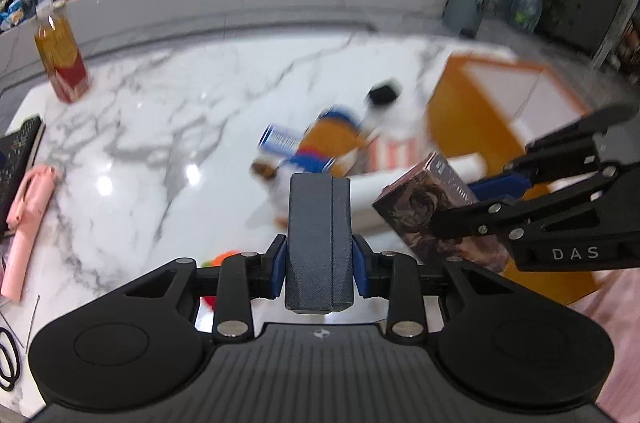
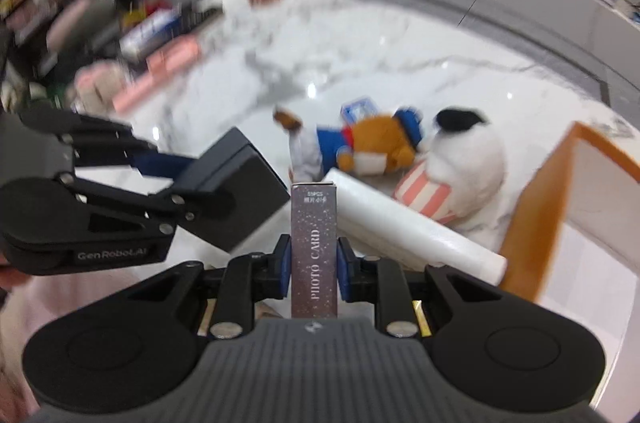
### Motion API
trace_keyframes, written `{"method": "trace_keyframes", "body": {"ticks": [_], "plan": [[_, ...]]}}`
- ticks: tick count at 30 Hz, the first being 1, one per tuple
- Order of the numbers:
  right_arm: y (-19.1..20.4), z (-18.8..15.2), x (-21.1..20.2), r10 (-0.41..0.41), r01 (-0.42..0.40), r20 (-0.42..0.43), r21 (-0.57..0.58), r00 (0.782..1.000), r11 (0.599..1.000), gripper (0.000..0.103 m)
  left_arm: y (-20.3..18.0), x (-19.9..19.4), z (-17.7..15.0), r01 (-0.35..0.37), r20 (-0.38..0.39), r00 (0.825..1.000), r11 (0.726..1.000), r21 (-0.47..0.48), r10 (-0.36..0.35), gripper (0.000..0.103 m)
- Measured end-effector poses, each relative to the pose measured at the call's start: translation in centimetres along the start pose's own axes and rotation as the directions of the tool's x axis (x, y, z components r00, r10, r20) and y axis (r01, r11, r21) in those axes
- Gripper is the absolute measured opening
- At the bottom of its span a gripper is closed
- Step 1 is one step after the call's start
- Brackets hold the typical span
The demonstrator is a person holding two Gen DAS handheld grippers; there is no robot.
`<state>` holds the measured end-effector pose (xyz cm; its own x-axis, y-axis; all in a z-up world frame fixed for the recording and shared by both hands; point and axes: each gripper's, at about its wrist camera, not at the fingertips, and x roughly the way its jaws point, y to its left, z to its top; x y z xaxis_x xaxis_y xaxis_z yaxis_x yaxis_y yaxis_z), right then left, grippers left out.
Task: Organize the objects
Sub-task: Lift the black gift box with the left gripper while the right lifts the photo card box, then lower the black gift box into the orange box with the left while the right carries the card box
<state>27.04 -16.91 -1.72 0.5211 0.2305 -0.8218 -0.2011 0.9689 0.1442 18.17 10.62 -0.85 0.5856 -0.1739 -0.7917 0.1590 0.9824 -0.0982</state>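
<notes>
Gripping, left: left gripper (image 1: 319, 255) clenched on a dark grey box (image 1: 319, 239); blue pads press both long sides; box stands upright between the jaws, above the marble table (image 1: 160, 127)
Gripping, right: right gripper (image 2: 314, 273) clamped on a photo card box (image 2: 314, 247), narrow edge toward the camera; pads flat on its two broad faces; jaws set close
Position of the pair: both tools side by side over the near table edge; the two held boxes close together, not touching as far as I can tell
Ahead: white roll (image 2: 412, 227) lying slantwise just past the right tool; bear plush (image 2: 372, 143) and white plush (image 2: 464, 159) on their sides behind it, touching each other
Right edge: orange bin (image 2: 532, 199), open top, wall just beside the roll's end
Open room: bare marble to the left and centre; drink carton (image 1: 60, 59) upright at the far left corner; pink tool (image 1: 24, 231) along the left edge; picture blurred, small items unclear
</notes>
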Motion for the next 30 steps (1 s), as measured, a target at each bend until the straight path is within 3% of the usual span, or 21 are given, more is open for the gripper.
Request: {"method": "trace_keyframes", "body": {"ticks": [7,13,17,20,24,30], "plan": [[-2.0,-1.9,-8.4,-0.017,0.003,0.131,0.099,0.991,0.995,0.024,-5.0,-5.8,2.6,0.122,0.150,0.981,0.992,0.025,-0.124,0.038],[-6.3,-5.4,-15.1,-0.116,0.078,0.170,0.215,0.979,0.974,0.024,-11.0,-5.4,4.6,0.295,0.158,0.942,0.955,0.032,-0.296,0.038],[-9.4,-8.5,-17.8,-0.230,0.181,0.148,0.285,0.962,0.941,0.024,-15.0,-2.4,5.3,0.379,0.100,0.921,0.925,0.000,-0.377,0.038],[-11.8,-10.7,-18.2,-0.264,0.208,0.121,0.348,0.957,0.914,0.024,-18.0,1.2,5.5,0.413,0.033,0.911,0.910,-0.036,-0.412,0.038],[-15.2,-12.8,-17.8,-0.285,0.221,0.092,0.428,0.954,0.876,0.024,-20.5,6.7,5.3,0.415,-0.069,0.904,0.906,-0.086,-0.421,0.038],[-18.0,-14.6,-16.1,-0.255,0.187,0.081,0.478,0.964,0.859,0.024,-22.5,12.9,4.4,0.348,-0.184,0.913,0.930,-0.118,-0.365,0.038]]}}
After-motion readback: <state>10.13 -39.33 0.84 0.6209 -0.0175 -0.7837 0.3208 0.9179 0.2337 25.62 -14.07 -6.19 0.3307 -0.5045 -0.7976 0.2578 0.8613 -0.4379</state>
